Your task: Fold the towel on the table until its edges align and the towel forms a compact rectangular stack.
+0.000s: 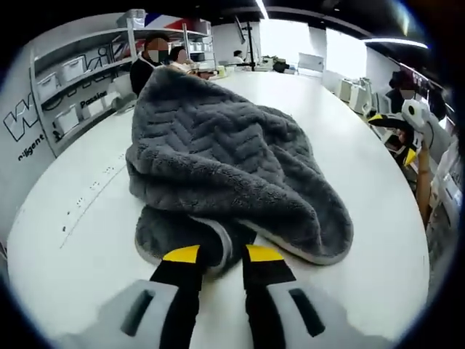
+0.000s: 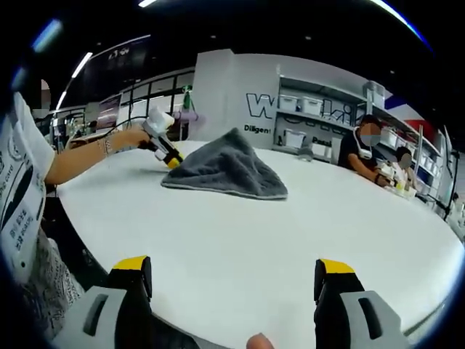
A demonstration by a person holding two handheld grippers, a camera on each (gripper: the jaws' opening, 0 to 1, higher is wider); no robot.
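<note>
Your left gripper (image 1: 221, 256) pinches the near edge of the grey towel (image 1: 225, 167), which rises in a rumpled heap on the white worktop (image 1: 349, 145) before you.

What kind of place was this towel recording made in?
Probably a lab or shared workroom: a long white table holds the grey towel, wall shelves carry storage bins, and other people sit working at the far end.

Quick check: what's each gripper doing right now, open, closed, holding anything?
Left gripper: closed on the grey towel's near edge.
Right gripper: open, empty, above the white table.
</note>
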